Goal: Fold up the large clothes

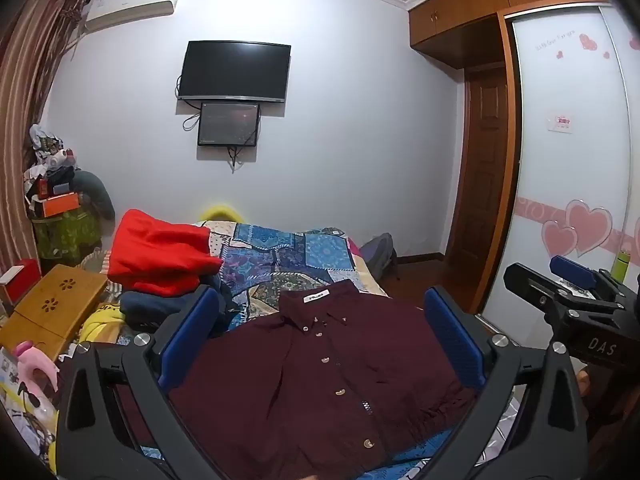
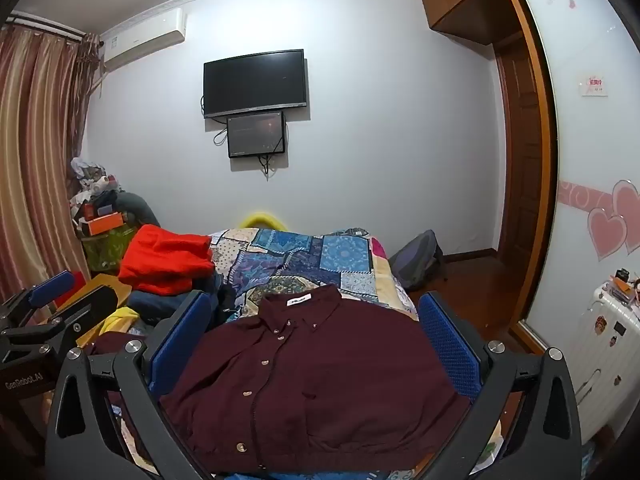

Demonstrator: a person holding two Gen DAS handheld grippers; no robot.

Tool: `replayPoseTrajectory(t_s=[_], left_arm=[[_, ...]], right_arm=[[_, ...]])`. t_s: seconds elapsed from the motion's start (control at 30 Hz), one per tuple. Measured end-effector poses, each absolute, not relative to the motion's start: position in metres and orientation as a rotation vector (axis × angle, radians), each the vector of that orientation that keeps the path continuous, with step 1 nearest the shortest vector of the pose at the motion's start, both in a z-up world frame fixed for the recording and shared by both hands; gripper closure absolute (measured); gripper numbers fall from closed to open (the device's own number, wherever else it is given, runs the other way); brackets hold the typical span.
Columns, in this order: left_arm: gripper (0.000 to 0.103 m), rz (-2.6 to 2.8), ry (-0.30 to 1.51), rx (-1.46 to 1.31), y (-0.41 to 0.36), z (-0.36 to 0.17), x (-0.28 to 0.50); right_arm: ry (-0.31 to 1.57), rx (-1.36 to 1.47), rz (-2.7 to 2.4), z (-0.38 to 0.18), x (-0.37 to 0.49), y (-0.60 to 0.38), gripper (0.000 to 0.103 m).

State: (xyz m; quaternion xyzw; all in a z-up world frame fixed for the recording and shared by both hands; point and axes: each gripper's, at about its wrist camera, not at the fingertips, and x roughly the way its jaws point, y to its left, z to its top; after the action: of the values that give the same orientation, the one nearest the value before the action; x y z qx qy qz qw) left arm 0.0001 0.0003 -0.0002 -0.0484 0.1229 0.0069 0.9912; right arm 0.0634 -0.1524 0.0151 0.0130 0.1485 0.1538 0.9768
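A maroon button-up shirt (image 1: 320, 360) lies front up on the bed, collar toward the far wall, buttons closed. In the left wrist view it fills the space below my left gripper (image 1: 322, 298), whose blue-padded fingers stand wide apart with nothing between them. My right gripper (image 1: 572, 292) shows at the right edge, beside the shirt. In the right wrist view the shirt (image 2: 320, 360) lies under my right gripper (image 2: 316, 300), open and holding nothing. The left gripper (image 2: 48, 300) hovers at the left edge. Neither touches the cloth.
A patchwork bedspread (image 1: 288, 256) covers the bed beyond the shirt. A red garment (image 1: 160, 252) sits on dark blue clothes at the bed's left. A wooden folding table (image 1: 52, 312) lies left, a backpack (image 1: 380, 256) on the floor right, a white suitcase (image 2: 608, 344) by the wardrobe.
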Motion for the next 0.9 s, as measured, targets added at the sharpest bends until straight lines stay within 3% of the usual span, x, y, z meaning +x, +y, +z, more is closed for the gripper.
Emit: replayPoseTrajectory(t_s=[0.9], left_arm=[[0.0, 0.049, 0.251, -0.103, 0.011, -0.012, 0.008]], right_arm=[[0.314, 0.019, 0.321, 0.012, 0.066, -0.144, 0.0]])
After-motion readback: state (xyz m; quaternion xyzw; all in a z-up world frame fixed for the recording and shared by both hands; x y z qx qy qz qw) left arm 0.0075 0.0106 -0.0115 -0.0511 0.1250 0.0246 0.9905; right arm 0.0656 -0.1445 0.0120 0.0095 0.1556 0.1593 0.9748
